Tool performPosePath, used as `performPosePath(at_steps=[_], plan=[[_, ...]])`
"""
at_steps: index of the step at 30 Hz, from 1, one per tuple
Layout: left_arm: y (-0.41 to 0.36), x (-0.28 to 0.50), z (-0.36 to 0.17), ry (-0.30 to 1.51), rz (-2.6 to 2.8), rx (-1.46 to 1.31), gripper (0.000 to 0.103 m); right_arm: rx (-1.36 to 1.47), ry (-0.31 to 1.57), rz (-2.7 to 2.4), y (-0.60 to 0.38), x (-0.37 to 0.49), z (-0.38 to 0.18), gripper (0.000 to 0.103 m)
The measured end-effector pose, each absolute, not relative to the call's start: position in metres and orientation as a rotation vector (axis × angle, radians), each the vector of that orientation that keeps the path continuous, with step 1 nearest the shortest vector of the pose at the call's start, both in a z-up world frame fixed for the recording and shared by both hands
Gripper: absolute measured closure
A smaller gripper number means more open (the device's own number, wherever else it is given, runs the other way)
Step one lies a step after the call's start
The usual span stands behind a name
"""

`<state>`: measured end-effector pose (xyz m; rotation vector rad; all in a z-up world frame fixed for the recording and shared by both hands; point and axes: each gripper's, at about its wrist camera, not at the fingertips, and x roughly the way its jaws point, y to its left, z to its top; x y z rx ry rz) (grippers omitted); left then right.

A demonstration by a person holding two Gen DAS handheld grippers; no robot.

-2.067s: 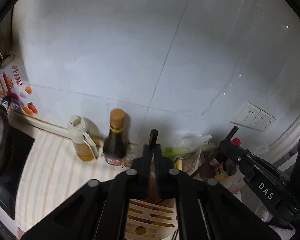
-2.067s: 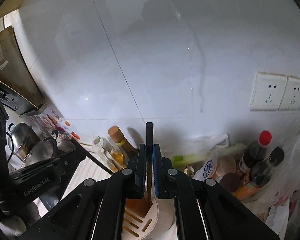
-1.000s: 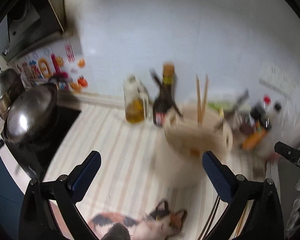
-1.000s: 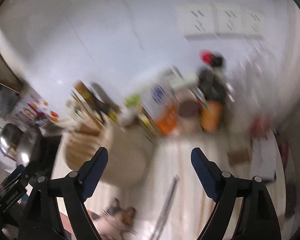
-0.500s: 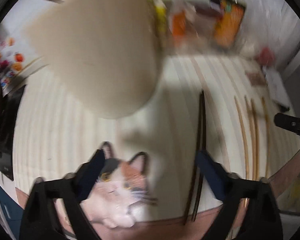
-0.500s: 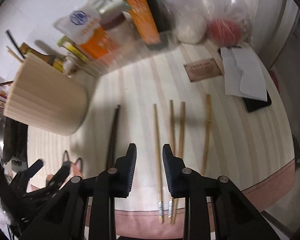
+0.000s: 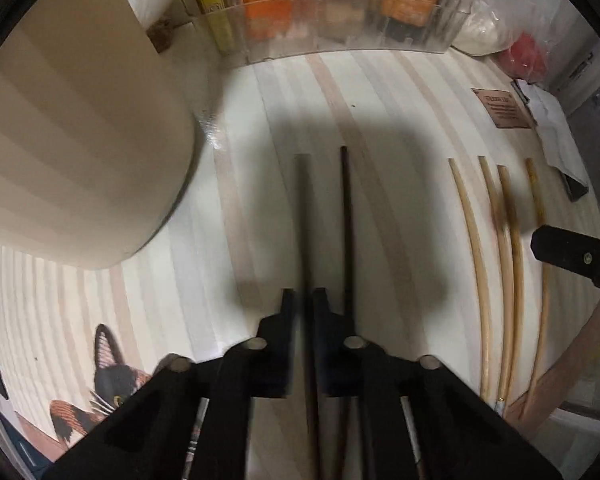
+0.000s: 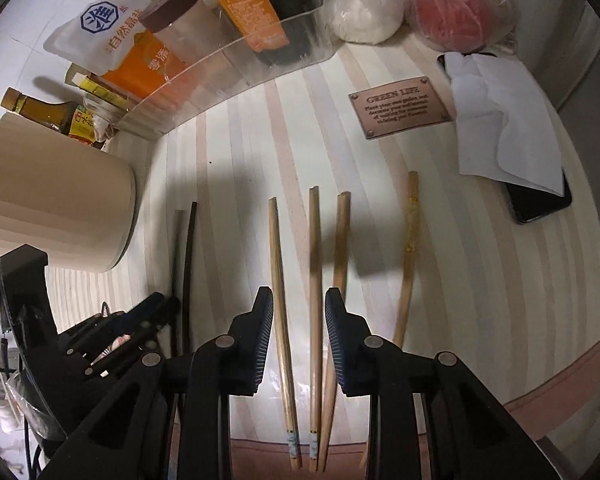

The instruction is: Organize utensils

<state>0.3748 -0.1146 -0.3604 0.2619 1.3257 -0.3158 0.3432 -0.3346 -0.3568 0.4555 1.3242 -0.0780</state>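
My left gripper (image 7: 304, 300) points down at the striped countertop and is shut on a dark chopstick (image 7: 303, 220) that runs up between its fingers. A second dark chopstick (image 7: 346, 220) lies just right of it. The beige utensil holder (image 7: 80, 140) stands to the left. In the right wrist view, my right gripper (image 8: 296, 304) hangs over several pale wooden chopsticks. Two of them (image 8: 278, 272) (image 8: 315, 264) lie in the narrow gap between its pads, with space between the sticks. A third (image 8: 342, 232) and a fourth (image 8: 409, 240) lie to the right.
A clear tray (image 8: 220, 64) of sauce bottles and packets lines the back. A small plaque (image 8: 400, 108), white paper (image 8: 500, 120) over a phone (image 8: 540, 204) and tied plastic bags (image 8: 456, 4) sit at the right. A cat picture (image 7: 112, 380) marks the near left; the counter edge (image 8: 560, 380) runs along the front.
Both grippers dropped from the holder's top to the countertop and tilted downward. The left jaws went from wide apart to shut on a dark chopstick. The right jaws narrowed around two pale chopsticks.
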Motion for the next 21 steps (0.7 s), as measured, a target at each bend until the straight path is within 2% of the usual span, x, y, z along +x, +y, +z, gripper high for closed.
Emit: performPosePath(at_steps=[9, 13, 17, 21], plan=[[-0.053, 0.353, -0.36, 1.355, -0.141, 0.121, 0.1, 0.343, 1.413, -0.018, -0.301, 0.375, -0.387, 0.075], [-0.01, 0.334, -0.361, 1.384, -0.043, 0.034, 0.1, 0.228, 1.45, -0.051, -0.283, 0.385, -0.398, 0.097], [0.02, 0.317, -0.361, 1.42, -0.007, -0.066, 0.1, 0.188, 1.462, -0.043, -0.268, 0.383, -0.393, 0.097], [0.037, 0.301, -0.364, 1.444, -0.033, -0.117, 0.1, 0.188, 1.552, 0.069, -0.245, 0.367, -0.39, 0.097]])
